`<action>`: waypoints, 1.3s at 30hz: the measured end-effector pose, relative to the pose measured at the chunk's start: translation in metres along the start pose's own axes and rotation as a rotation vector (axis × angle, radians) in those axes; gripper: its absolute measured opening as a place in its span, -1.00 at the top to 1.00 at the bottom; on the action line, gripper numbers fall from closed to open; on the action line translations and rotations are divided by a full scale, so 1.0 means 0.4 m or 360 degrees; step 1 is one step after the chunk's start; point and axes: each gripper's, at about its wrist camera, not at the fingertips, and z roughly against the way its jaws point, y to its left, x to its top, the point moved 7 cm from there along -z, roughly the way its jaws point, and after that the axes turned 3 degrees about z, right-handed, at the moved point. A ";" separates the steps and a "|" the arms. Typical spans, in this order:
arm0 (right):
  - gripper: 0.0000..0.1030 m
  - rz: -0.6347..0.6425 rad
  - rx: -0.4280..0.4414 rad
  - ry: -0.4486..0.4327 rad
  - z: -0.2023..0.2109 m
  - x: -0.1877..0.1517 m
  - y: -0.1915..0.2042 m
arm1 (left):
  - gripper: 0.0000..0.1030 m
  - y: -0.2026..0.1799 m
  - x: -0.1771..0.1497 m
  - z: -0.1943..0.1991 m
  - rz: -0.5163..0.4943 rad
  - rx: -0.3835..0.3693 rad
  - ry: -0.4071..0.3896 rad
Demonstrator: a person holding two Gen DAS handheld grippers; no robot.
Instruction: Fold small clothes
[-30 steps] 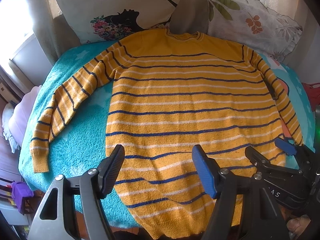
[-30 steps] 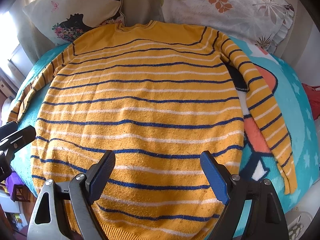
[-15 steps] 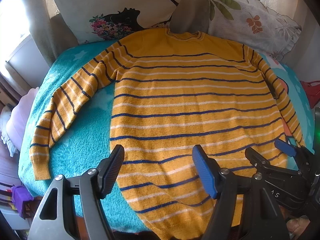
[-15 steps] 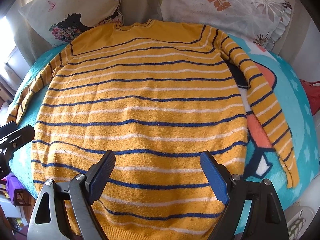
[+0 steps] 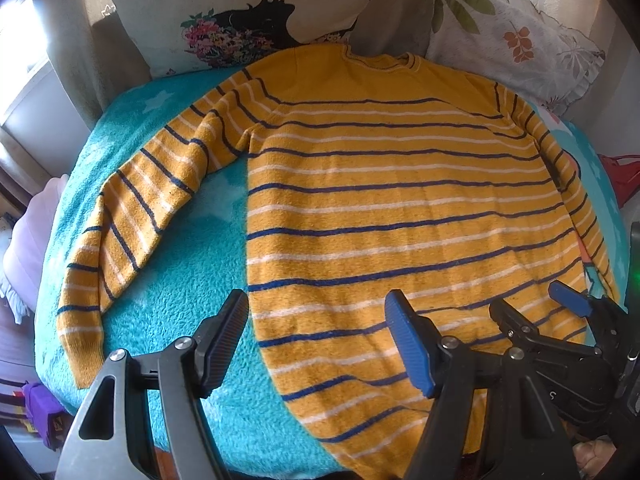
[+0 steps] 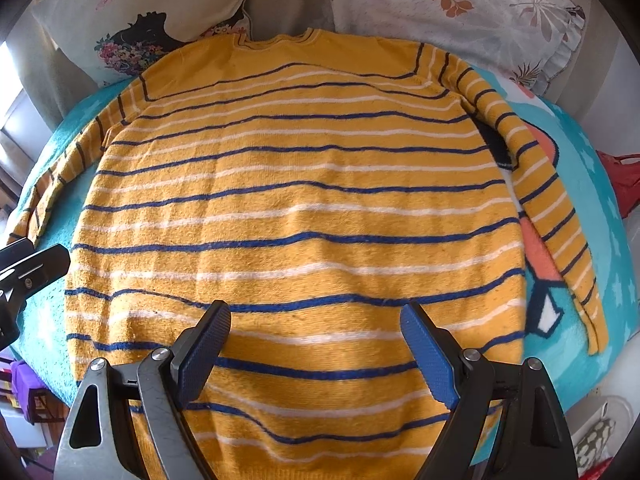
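A yellow sweater [image 5: 400,208] with navy and white stripes lies flat, front up, on a teal fleece blanket [image 5: 188,264]. Both sleeves are spread out: the left sleeve [image 5: 132,216] angles down over the blanket, and the right sleeve [image 6: 548,208] runs down the right side. My left gripper [image 5: 318,342] is open and empty, above the sweater's lower left edge. My right gripper [image 6: 316,356] is open and empty, above the lower middle of the sweater [image 6: 296,220]. The right gripper also shows in the left wrist view [image 5: 536,312].
Two printed pillows [image 5: 256,12] [image 6: 480,8] lean behind the collar. A red object [image 6: 620,176] sits off the blanket's right edge. A purple thing [image 5: 38,408] lies below the blanket's left front edge. The blanket [image 6: 600,240] carries an orange and white picture.
Both grippers have moved forward and slightly lower toward the sweater. The left wrist view has shifted left, bringing more of the left sleeve and blanket into view. The jaws stay open.
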 end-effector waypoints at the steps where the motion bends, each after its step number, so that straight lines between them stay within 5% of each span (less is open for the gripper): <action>1: -0.74 -0.0008 -0.0003 0.0003 -0.002 0.000 0.003 | -0.35 0.005 0.001 -0.007 0.0000 -0.0009 0.0012; 8: -0.74 -0.0080 -0.0058 -0.0001 0.003 -0.006 -0.014 | -0.35 0.009 0.006 -0.045 -0.0004 -0.0092 0.0073; 14: -0.74 -0.0274 -0.0098 -0.0066 0.033 -0.008 -0.139 | -0.35 -0.027 0.005 -0.058 -0.0046 -0.0107 0.0101; 21: -0.74 -0.0607 -0.0274 -0.0141 0.081 -0.036 -0.463 | -0.35 -0.051 0.006 -0.056 0.0075 -0.0035 0.0097; 27: -0.74 -0.0671 -0.0462 -0.0097 0.100 -0.118 -0.733 | -0.36 -0.086 -0.003 -0.036 0.0197 0.0043 0.0072; 33: -0.74 -0.0653 -0.0207 -0.0036 0.007 -0.131 -0.785 | -0.36 -0.164 -0.017 -0.046 0.0229 0.0077 0.0120; 35: -0.47 -0.0627 -0.0082 -0.0064 0.002 -0.123 -0.765 | -0.36 -0.196 -0.016 -0.041 0.0212 0.0082 0.0099; 37: 0.22 -0.0583 0.0025 -0.0060 -0.005 -0.106 -0.750 | -0.36 -0.222 -0.013 -0.041 0.0209 0.0084 0.0087; 39: 0.69 -0.0561 0.0179 -0.0059 0.005 -0.087 -0.738 | -0.36 -0.241 -0.012 -0.044 0.0223 0.0083 0.0085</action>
